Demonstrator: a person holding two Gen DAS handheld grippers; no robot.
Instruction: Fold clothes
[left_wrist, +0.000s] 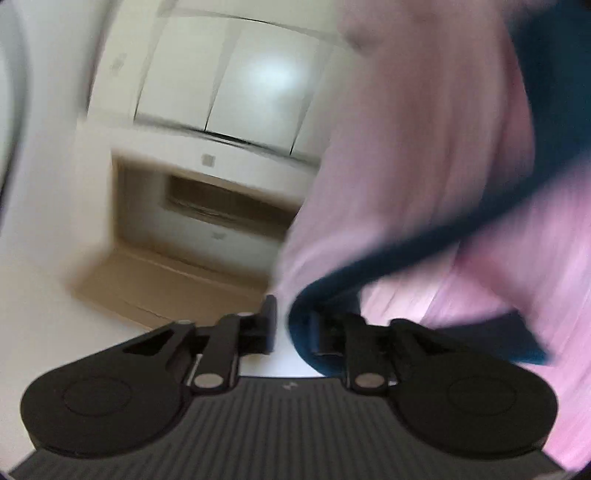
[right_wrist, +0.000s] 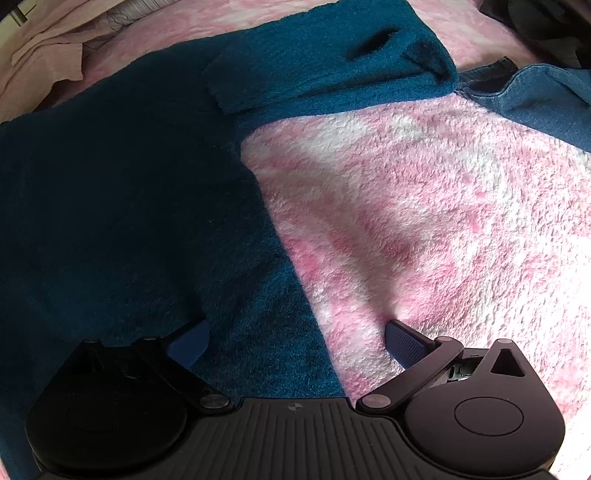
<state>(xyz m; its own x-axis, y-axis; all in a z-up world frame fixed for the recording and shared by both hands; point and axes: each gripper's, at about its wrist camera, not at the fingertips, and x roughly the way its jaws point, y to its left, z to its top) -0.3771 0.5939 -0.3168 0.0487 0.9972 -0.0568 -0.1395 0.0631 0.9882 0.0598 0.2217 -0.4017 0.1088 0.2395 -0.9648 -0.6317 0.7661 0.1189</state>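
Teal knitted sweater (right_wrist: 122, 206) lies spread on a fluffy pink and white blanket (right_wrist: 424, 221), with one sleeve (right_wrist: 332, 70) folded across its upper part. The right gripper (right_wrist: 295, 343) points down over the sweater's side edge, released, with jaws wide apart; one finger is above the knit, the other above the blanket. A blue denim garment (right_wrist: 543, 99) lies near the blanket's far right. In the blurred left wrist view, the left gripper (left_wrist: 291, 325) has a narrow gap, and a fold of the sweater (left_wrist: 369, 273) hangs against one finger; whether it is grasped, I cannot tell. White cabinets (left_wrist: 229, 88) stand behind.
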